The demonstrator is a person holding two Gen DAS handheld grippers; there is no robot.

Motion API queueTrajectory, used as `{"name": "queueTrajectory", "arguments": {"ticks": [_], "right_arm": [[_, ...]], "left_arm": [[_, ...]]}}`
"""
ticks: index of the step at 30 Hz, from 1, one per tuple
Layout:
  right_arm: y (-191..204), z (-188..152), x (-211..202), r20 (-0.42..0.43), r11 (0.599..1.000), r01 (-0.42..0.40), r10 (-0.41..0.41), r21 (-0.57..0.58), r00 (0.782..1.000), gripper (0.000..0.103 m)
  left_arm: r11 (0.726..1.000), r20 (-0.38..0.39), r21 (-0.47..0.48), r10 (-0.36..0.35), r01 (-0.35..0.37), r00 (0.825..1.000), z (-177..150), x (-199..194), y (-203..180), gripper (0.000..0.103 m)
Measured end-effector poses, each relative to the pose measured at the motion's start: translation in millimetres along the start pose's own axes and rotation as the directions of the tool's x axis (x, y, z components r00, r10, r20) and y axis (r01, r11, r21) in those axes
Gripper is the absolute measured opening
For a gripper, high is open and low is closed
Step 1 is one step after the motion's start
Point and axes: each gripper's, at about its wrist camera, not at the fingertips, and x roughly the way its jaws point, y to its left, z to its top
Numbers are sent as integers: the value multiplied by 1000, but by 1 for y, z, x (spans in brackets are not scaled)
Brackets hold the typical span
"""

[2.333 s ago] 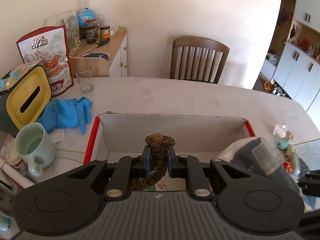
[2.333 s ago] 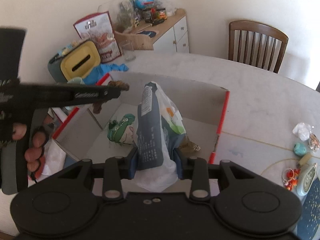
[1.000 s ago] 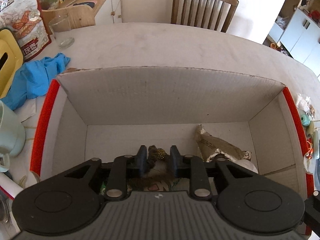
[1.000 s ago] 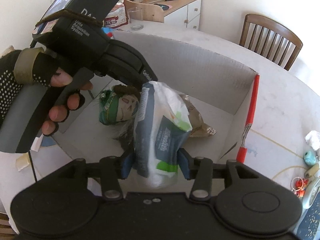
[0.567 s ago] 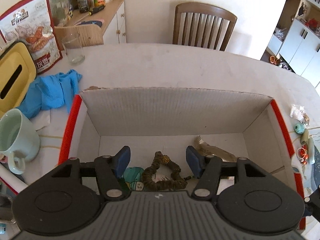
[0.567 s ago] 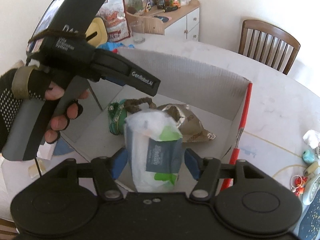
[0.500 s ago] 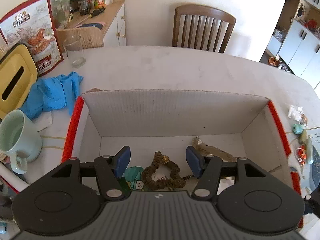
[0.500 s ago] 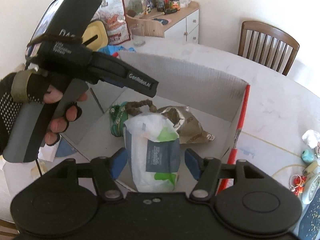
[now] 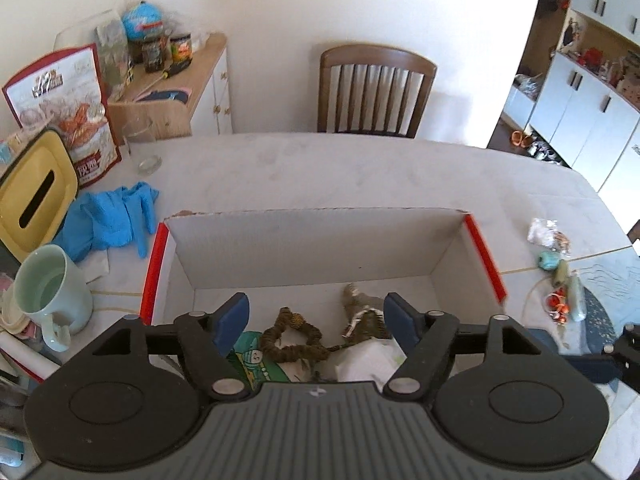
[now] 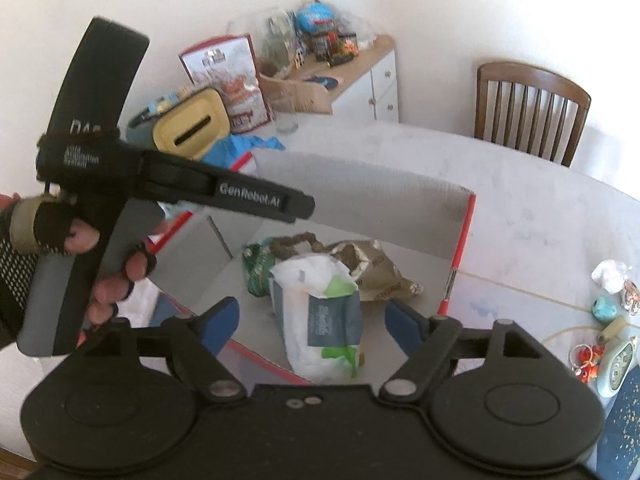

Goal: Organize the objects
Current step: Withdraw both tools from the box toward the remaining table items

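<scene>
Both grippers have let go since the earlier frames: the scrunchie once pinched in the left one and the wipes pack once clamped in the right one are now seen lying in the box.

From the left wrist, the left gripper [image 9: 316, 322] is seen with its blue-padded fingers [image 9: 231, 322] spread wide and still opening, nothing pressed between them. Below the gap between the fingers, on the floor of the cardboard box [image 9: 312, 240], the brown scrunchie [image 9: 294, 340] lies loose, touching neither pad. Just beside the left finger a green packet [image 9: 254, 362] is seen, and towards the right finger a crumpled brown bag [image 9: 362, 316] and a white corner of the wipes pack [image 9: 368, 362]. Well beyond the left finger, outside the box, blue gloves [image 9: 110, 220], a pale green mug [image 9: 52, 292] and a yellow-lidded tissue box [image 9: 34, 196] are set on the table [image 9: 360, 172].

From the right wrist, the right gripper [image 10: 310, 320] is likewise shown wide and opening, empty. The wipes pack [image 10: 320, 312] stands free between the fingers, clear of both pads, inside the box [image 10: 360, 188]. Beyond it the brown bag [image 10: 376, 268], the green packet [image 10: 256, 268] and the scrunchie [image 10: 294, 242] are seen. Beyond the left finger, the left gripper [image 10: 308, 208] is held by a gloved hand [image 10: 60, 256] over the box.
</scene>
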Motion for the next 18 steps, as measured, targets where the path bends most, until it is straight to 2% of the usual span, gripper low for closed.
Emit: {"name": "queueTrajectory", "arguments": {"ticks": [7, 9, 14, 18], "right_arm": [[-5, -4, -25, 56, 999, -37, 36, 19, 998, 92], [-9, -7, -32, 75, 999, -37, 35, 24, 997, 99], [-23, -17, -48, 104, 998, -36, 32, 43, 994, 101], [-41, -29, -61, 120, 997, -33, 25, 63, 992, 101]], "left_arm": [[1000, 38, 15, -19, 19, 999, -7, -25, -19, 82], [1000, 47, 14, -28, 28, 999, -10, -31, -24, 82], [999, 58, -3, -50, 50, 997, -18, -42, -37, 82], [999, 71, -15, -35, 36, 997, -24, -48, -53, 88]]}}
